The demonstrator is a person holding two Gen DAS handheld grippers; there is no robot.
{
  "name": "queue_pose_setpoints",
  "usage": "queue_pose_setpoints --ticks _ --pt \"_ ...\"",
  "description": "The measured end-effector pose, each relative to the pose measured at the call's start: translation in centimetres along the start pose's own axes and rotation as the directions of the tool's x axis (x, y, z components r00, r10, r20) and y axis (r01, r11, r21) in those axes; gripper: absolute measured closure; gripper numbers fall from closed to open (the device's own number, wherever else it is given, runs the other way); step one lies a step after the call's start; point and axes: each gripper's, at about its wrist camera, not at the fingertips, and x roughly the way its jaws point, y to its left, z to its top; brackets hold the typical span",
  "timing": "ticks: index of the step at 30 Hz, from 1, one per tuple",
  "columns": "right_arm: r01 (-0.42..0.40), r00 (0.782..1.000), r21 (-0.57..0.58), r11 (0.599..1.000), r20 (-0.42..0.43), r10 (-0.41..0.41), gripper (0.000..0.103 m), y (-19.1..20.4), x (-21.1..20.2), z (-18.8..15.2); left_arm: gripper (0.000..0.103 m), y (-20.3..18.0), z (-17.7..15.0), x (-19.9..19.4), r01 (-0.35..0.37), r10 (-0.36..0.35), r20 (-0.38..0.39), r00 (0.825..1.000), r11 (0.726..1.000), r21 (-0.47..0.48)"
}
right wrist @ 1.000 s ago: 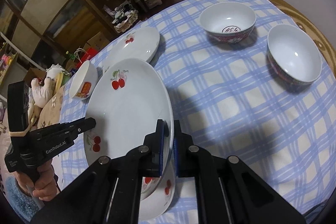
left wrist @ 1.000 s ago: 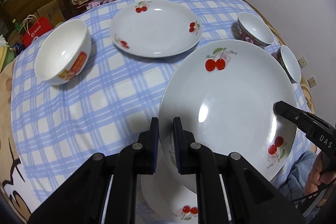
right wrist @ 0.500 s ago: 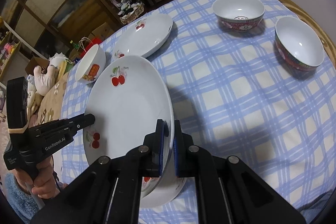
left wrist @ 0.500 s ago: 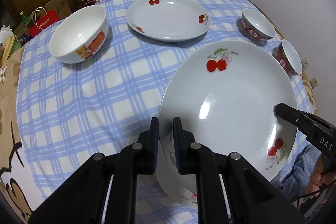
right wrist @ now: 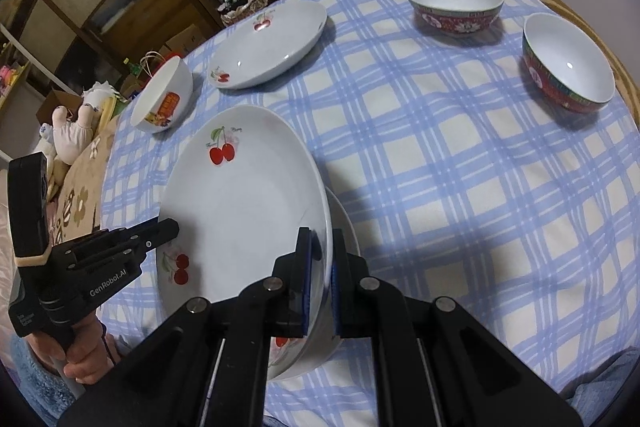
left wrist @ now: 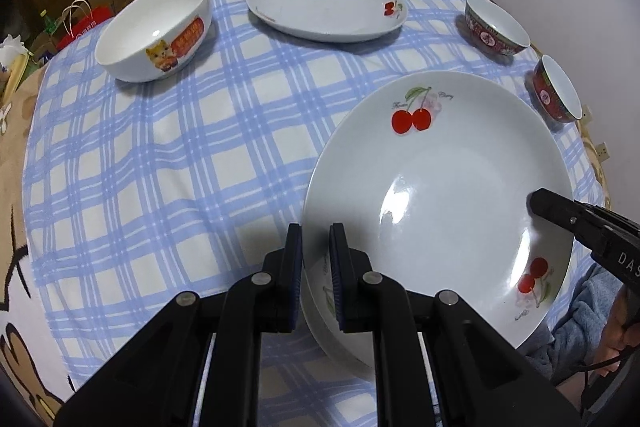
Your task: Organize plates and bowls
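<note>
- Two grippers on one dish: left gripper (left wrist: pixel 316 259) and right gripper (right wrist: pixel 320 263) each have jaws narrowed onto opposite rim edges of the large white ceramic plate with red cherry prints (left wrist: pixel 440 195).
- Held plate sits between the two jaw pairs, tilted, over a second white cherry plate (left wrist: pixel 344 343) that lies on the cloth directly under the jaws; whether the two plates touch, cannot tell.
- In the right wrist view the lower plate's rim (right wrist: pixel 344 215) peeks out just beyond the right jaws.
- Beyond the jaws: blue-and-white checked tablecloth (left wrist: pixel 180 167), bare patch ahead of the left gripper.
- Far ahead of the left jaws: third white cherry plate (left wrist: pixel 324 3); far left of them, white bowl with orange cartoon cat label (left wrist: pixel 156 27).
- Ahead and right of the right jaws, well apart from the stack: two white-inside bowls with red floral outsides (right wrist: pixel 454 1) (right wrist: pixel 568 63).
- Step, my guess: stacking the held plate onto the lower one.
- Risks: thin rim pinches on glazed ceramic, so the plate could slip out if one side loosens first.
- Uneven lowering, tilt as is, could knock rim on rim and chip.
- Off-centre drop could leave the stack lopsided near the table edge; the person's sleeve (left wrist: pixel 576 323) is close there.
</note>
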Motion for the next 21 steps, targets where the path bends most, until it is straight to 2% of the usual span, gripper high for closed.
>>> queue_pose_setpoints --ticks 21 --pt "0.040 0.999 -0.013 0.999 -0.031 -0.041 0.092 0.6 1.4 -0.9 0.090 0.2 -0.8 1.1 -0.016 0.017 -0.016 1.000 1.000 0.011"
